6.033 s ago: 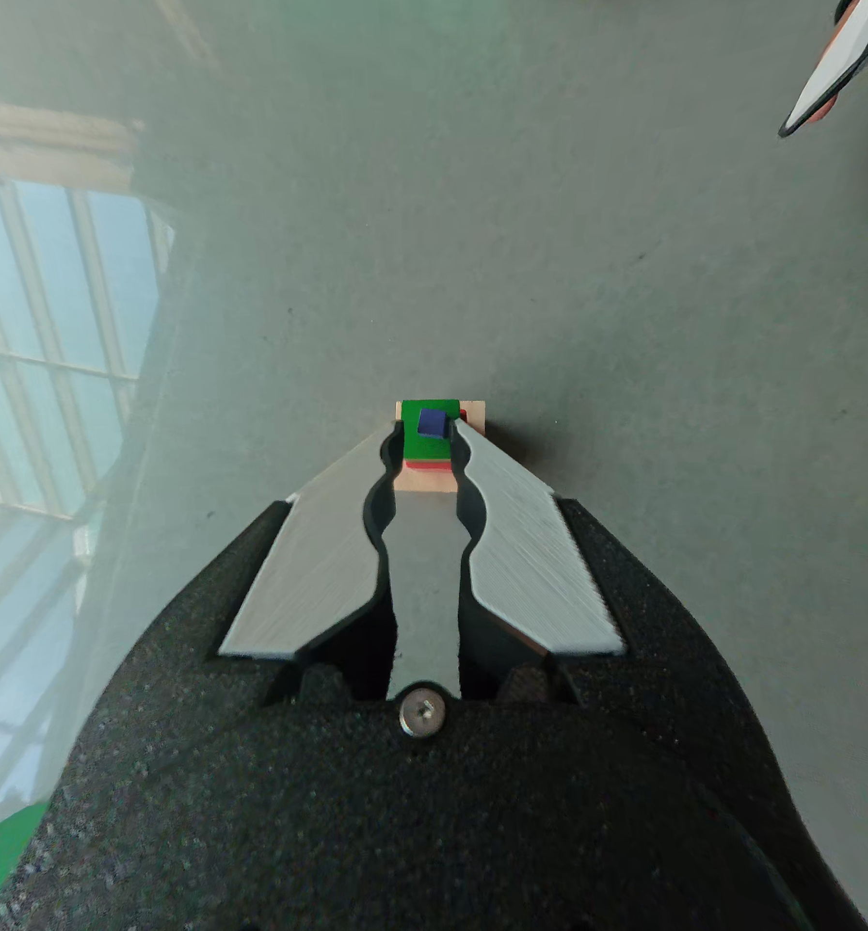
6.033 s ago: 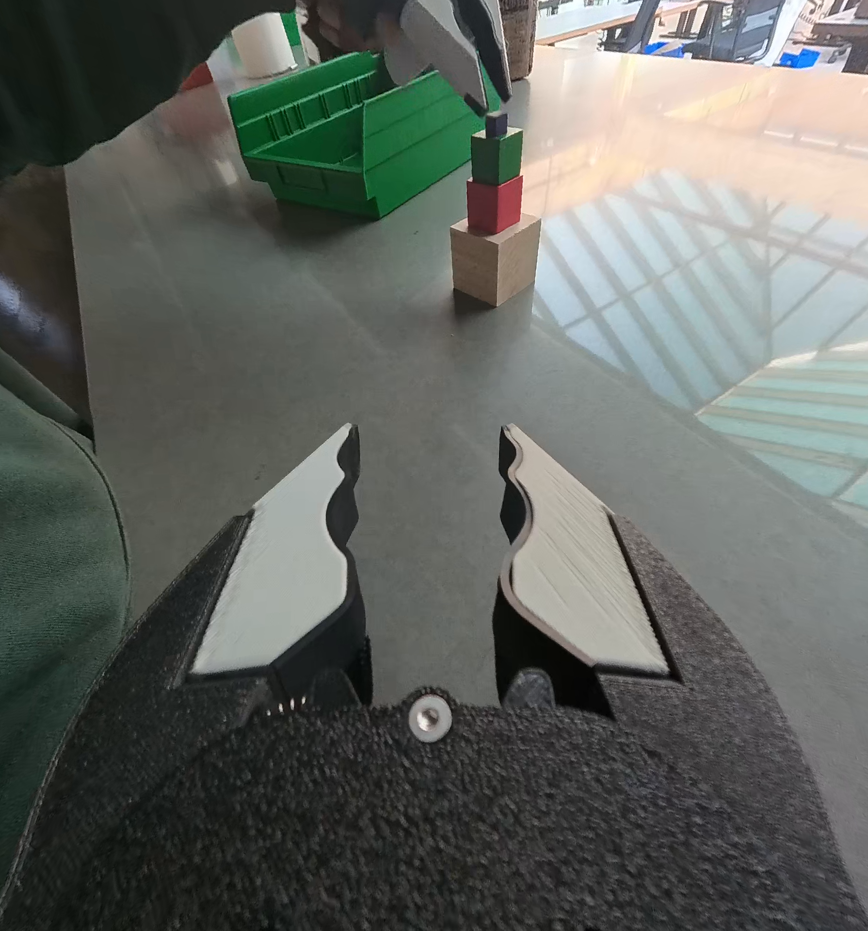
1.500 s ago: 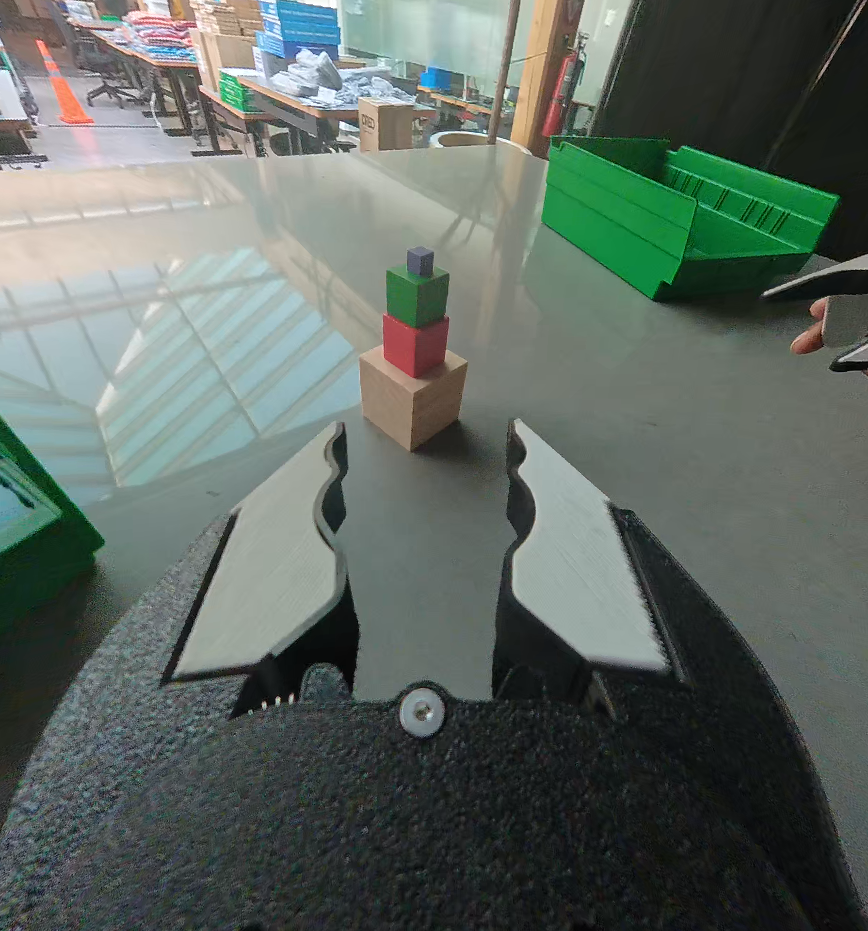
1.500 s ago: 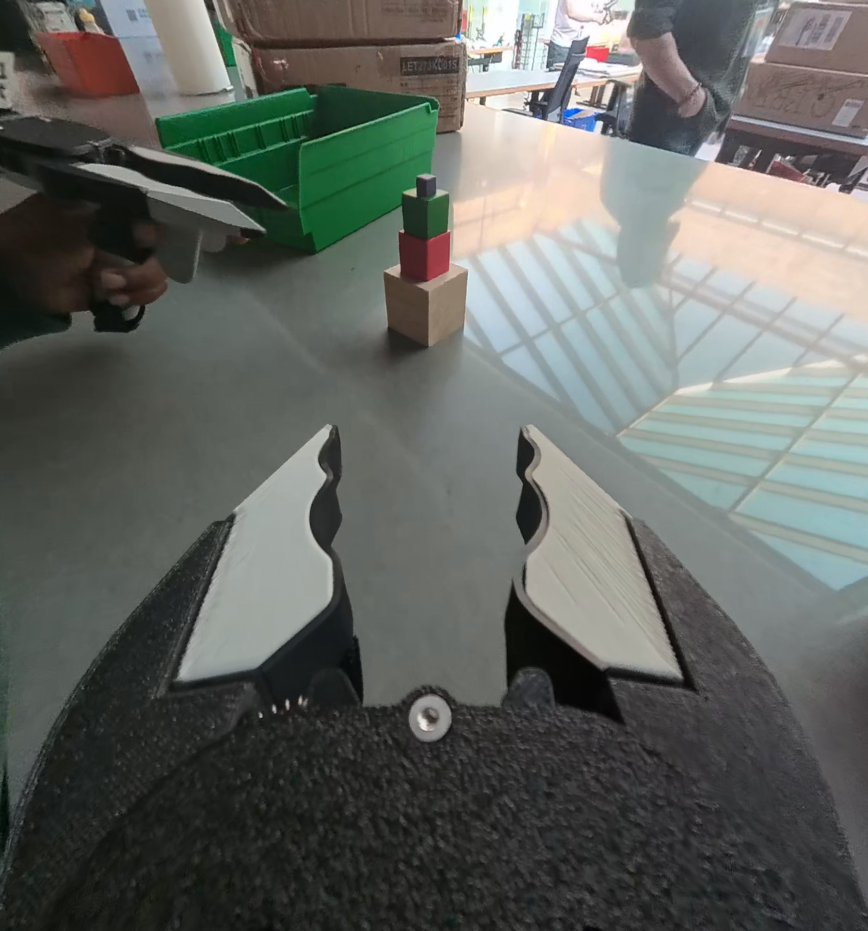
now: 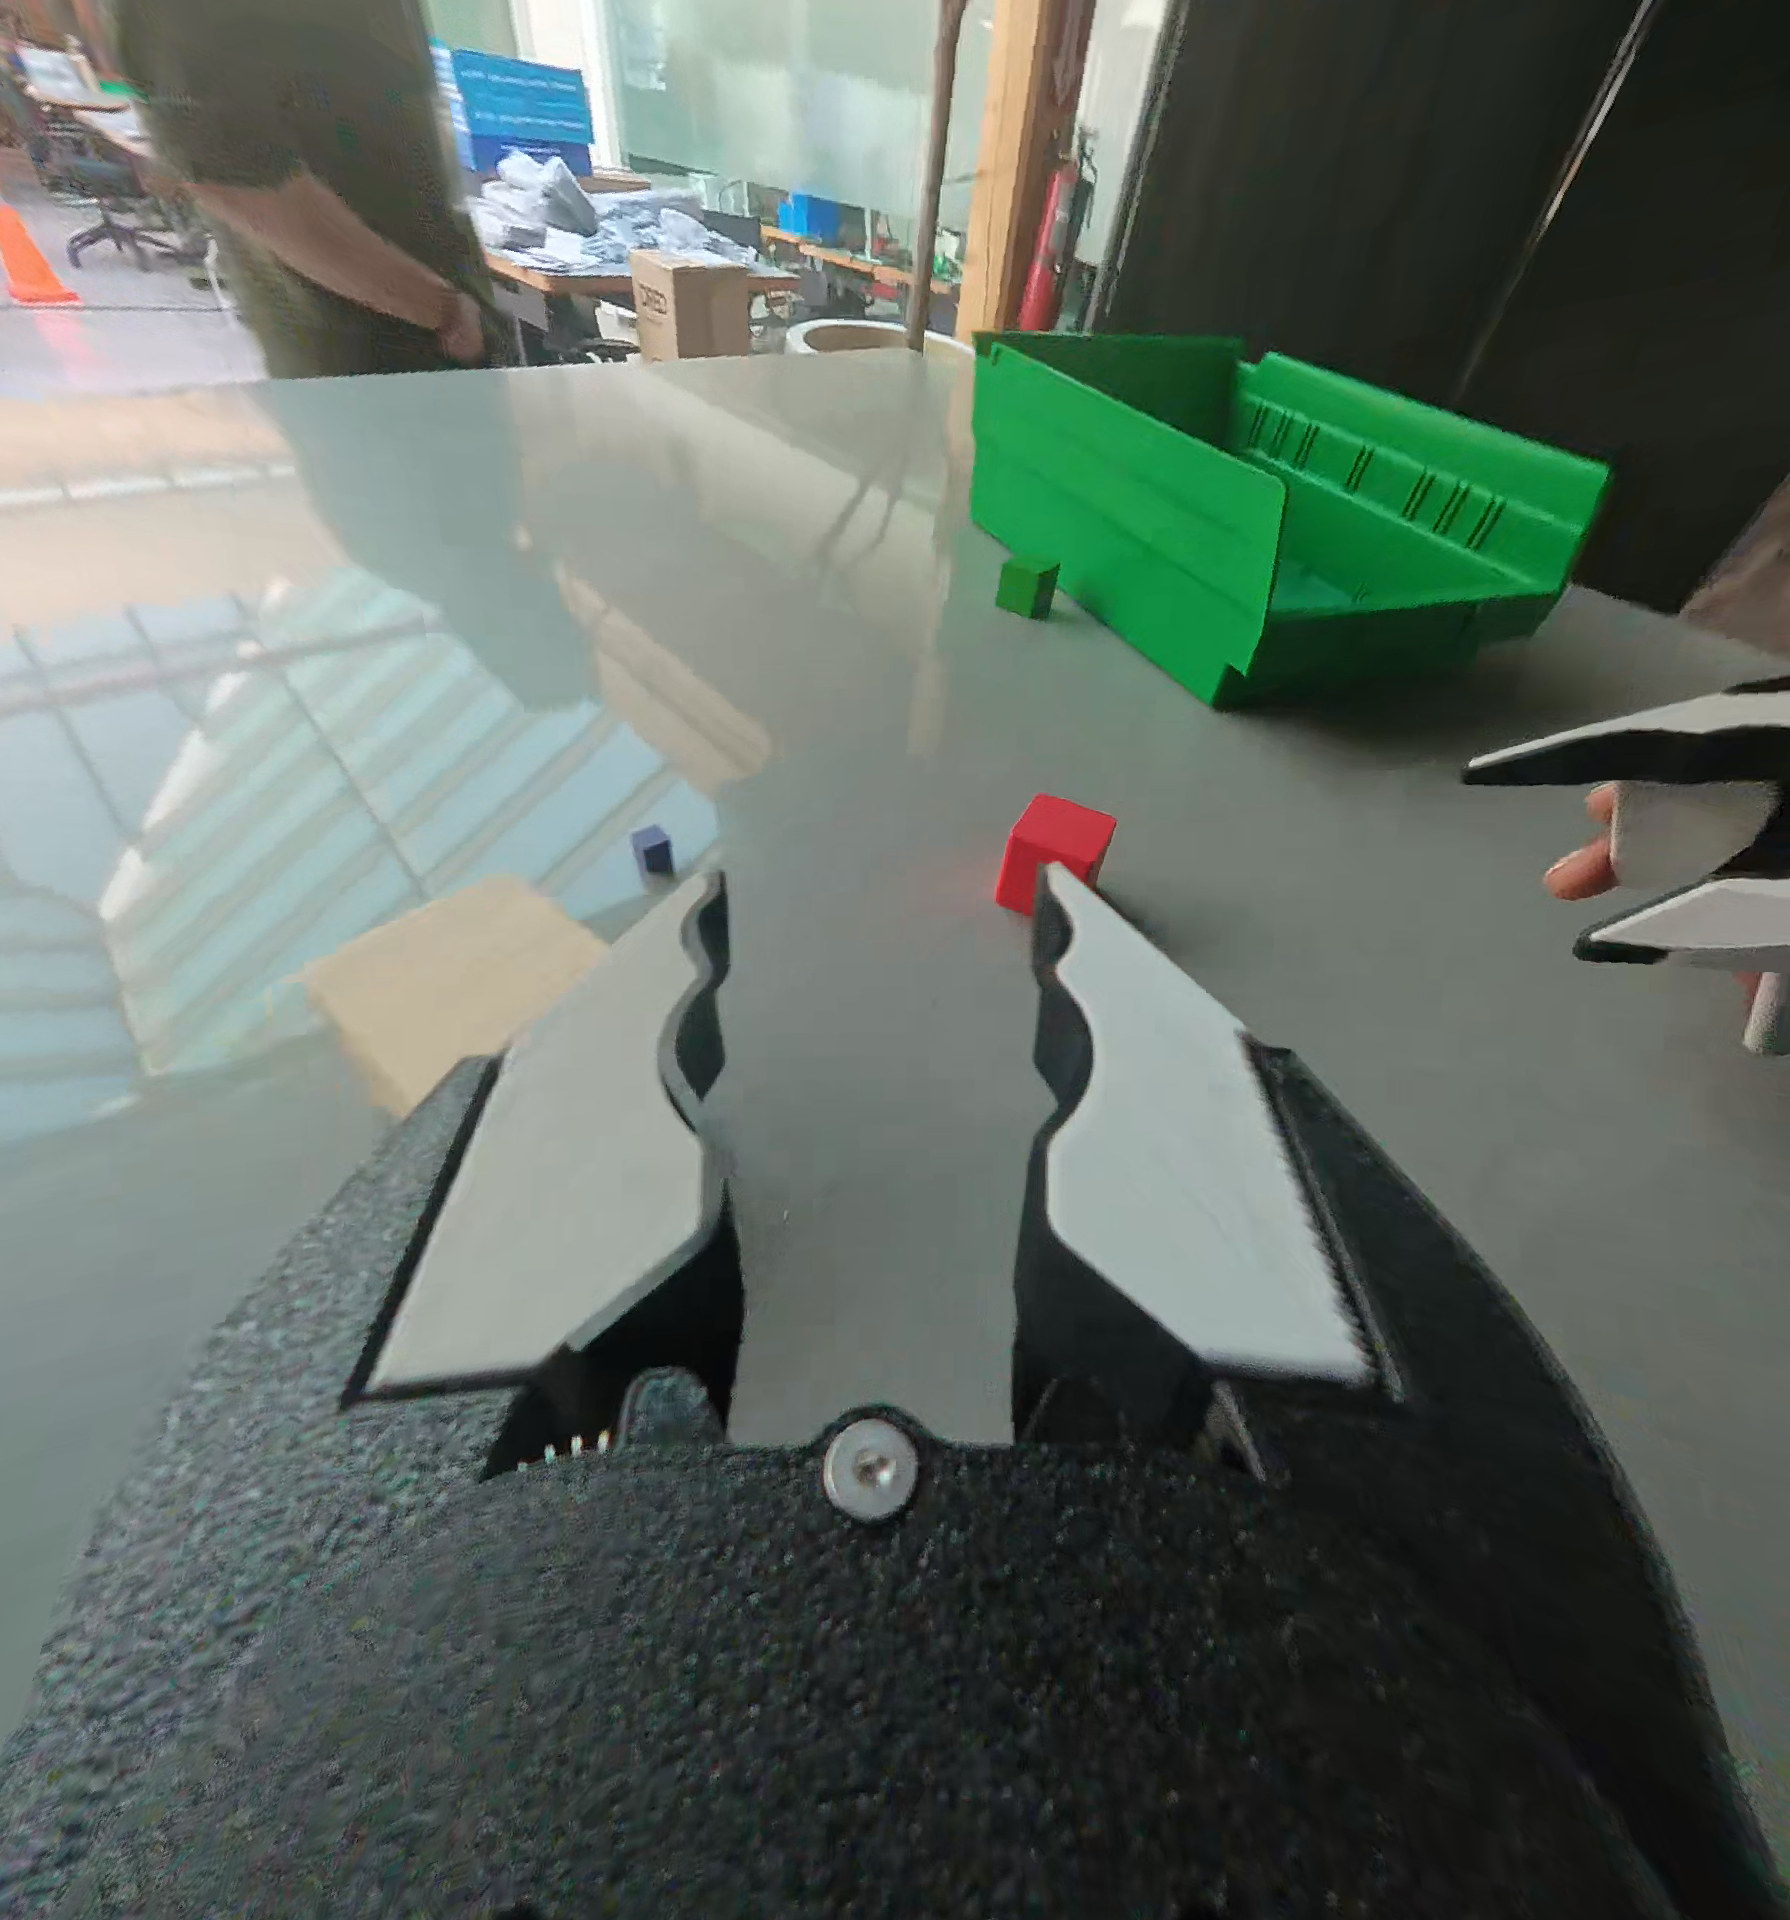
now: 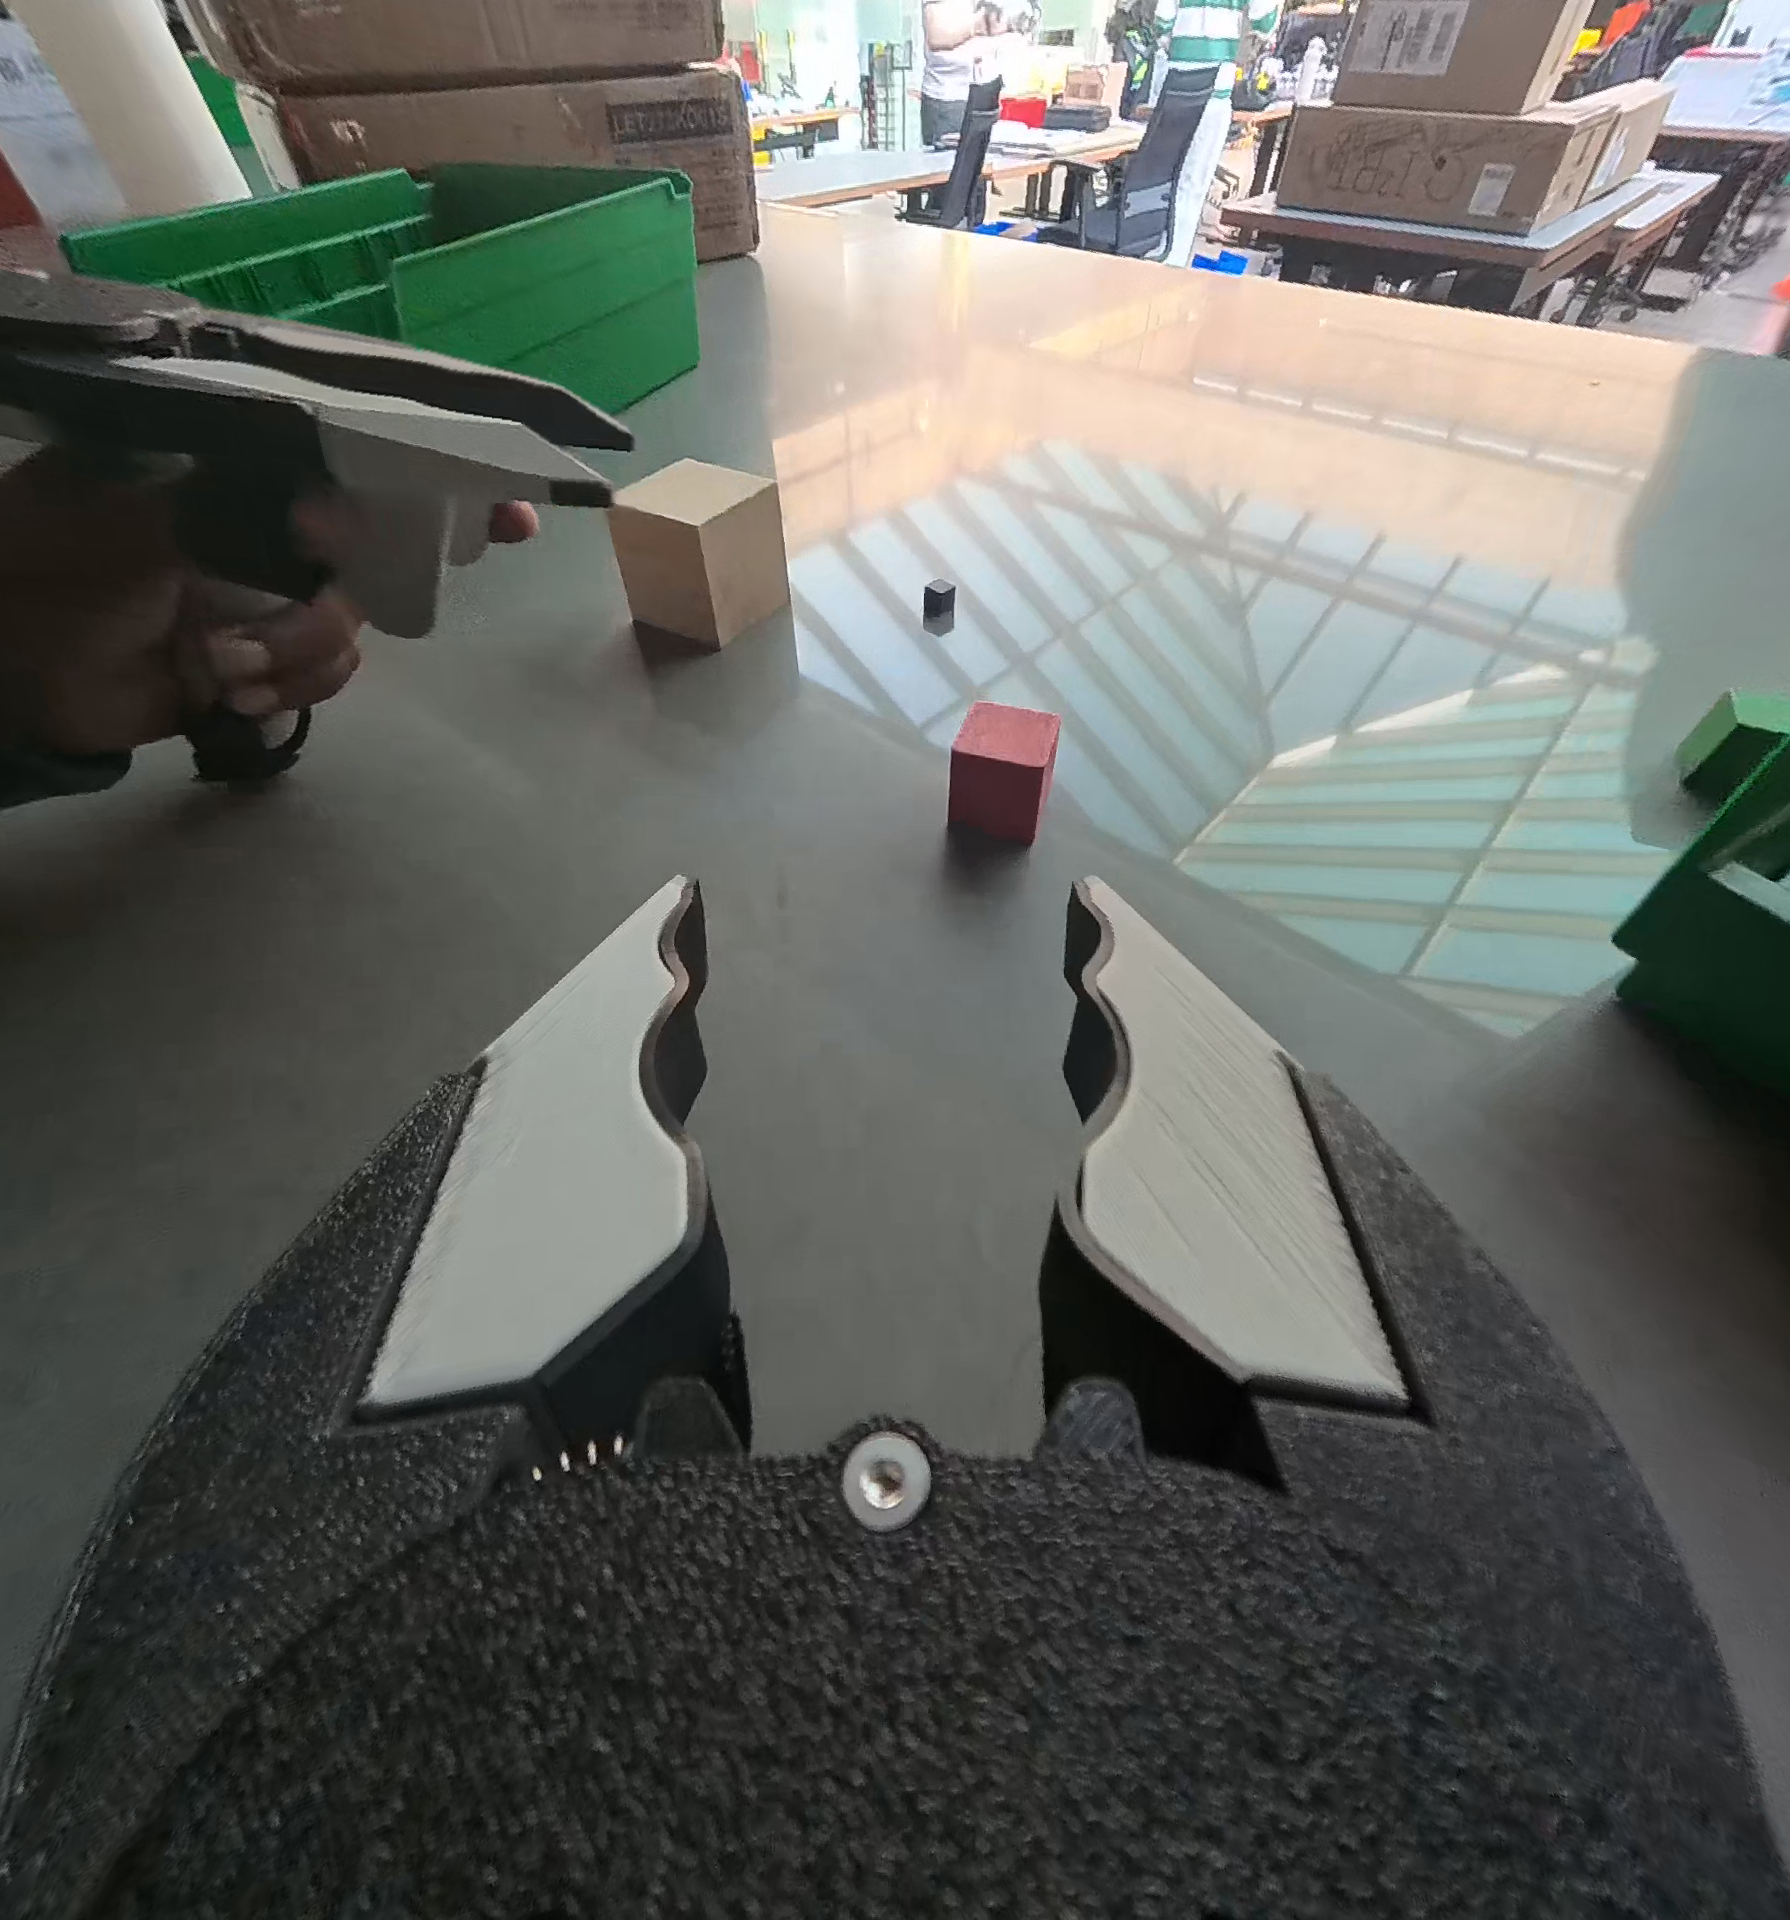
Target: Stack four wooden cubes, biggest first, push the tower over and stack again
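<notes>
My left gripper (image 5: 880, 894) is open and empty, low over the grey table (image 5: 870, 644). A red cube (image 5: 1057, 847) sits just past its right fingertip. A small dark blue cube (image 5: 654, 850) lies past its left fingertip. A blurred wooden block (image 5: 444, 987) is beside its left finger. My right gripper (image 6: 883, 904) is open and empty, with the red cube (image 6: 1005, 769) just ahead. In the right wrist view the left gripper (image 6: 558, 457) points at the wooden block's (image 6: 704, 551) top edge. The blue cube (image 6: 939, 601) lies beyond. A green cube (image 5: 1026, 587) lies against a bin.
A green bin (image 5: 1286, 520) stands at the far right of the left wrist view. The right wrist view shows a green bin (image 6: 455, 260) at the back left and another (image 6: 1753, 935) at the right, with the green cube (image 6: 1732, 738). Cardboard boxes (image 6: 517, 114) stand behind. A person (image 5: 299, 208) stands at the table's far edge.
The four-block tower that stood 1.5 s ago is down. The red, green and blue cubes now lie scattered on the table. Both grippers have moved closer to the blocks.
</notes>
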{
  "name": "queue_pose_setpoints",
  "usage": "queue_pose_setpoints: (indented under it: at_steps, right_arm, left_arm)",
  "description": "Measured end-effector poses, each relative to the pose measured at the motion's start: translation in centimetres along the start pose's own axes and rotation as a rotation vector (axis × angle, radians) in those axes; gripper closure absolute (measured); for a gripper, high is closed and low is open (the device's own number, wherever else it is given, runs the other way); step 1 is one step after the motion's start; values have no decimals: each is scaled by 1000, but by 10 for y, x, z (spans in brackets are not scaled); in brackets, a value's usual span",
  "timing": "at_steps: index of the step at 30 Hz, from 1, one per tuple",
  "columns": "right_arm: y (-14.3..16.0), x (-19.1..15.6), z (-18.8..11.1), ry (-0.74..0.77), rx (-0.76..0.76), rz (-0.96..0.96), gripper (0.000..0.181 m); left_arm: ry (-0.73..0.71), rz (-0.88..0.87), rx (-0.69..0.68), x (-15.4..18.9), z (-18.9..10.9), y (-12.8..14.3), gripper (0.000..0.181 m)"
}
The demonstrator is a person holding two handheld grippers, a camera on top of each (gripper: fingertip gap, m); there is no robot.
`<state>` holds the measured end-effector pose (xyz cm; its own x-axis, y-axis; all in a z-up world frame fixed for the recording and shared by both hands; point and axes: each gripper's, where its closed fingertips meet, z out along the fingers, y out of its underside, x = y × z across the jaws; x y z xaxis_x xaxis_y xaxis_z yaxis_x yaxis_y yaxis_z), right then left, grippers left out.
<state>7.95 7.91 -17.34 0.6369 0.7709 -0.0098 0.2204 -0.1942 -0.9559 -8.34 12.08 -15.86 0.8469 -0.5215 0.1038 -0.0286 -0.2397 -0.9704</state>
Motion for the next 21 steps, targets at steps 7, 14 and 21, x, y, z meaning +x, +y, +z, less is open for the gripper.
queue_pose_setpoints:
  at_steps: [7,14,21]
  right_arm:
    - [0,-3,11,-22,-19,-6,107]
    - [0,-7,28,-51,-43,-18,102]
    - [-17,-22,80,-235,-144,-213,101]
  left_arm:
    - [-62,-75,29,-21,-40,7,98]
    - [-89,-68,33,-34,-70,12,73]
    - [-111,-69,18,-52,-101,18,72]
